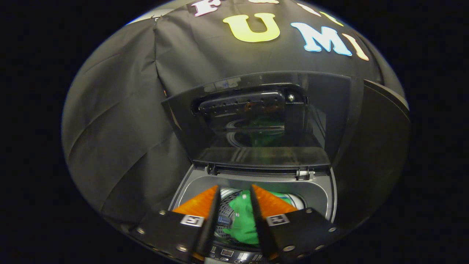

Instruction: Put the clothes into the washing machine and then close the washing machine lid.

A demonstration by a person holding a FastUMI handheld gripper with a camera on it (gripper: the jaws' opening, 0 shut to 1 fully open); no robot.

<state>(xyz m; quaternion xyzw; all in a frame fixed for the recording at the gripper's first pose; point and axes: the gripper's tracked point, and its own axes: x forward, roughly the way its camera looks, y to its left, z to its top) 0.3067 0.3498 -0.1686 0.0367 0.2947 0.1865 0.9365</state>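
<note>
A top-loading washing machine sits against the booth's black cloth wall, seen from just above its front edge. Its dark, glossy lid stands raised at the back edge of the opening, hinged there and upright, with a faint green reflection in its surface. Inside the perforated metal drum lies a green garment, crumpled and spread across the middle and right of the tub. The gripper hangs over the front rim of the opening, its two fingers apart and holding nothing; the green garment shows in the gap between them, lower down in the drum and not touched by either finger. The machine's control panel shows just below the fingers, along the front edge.
</note>
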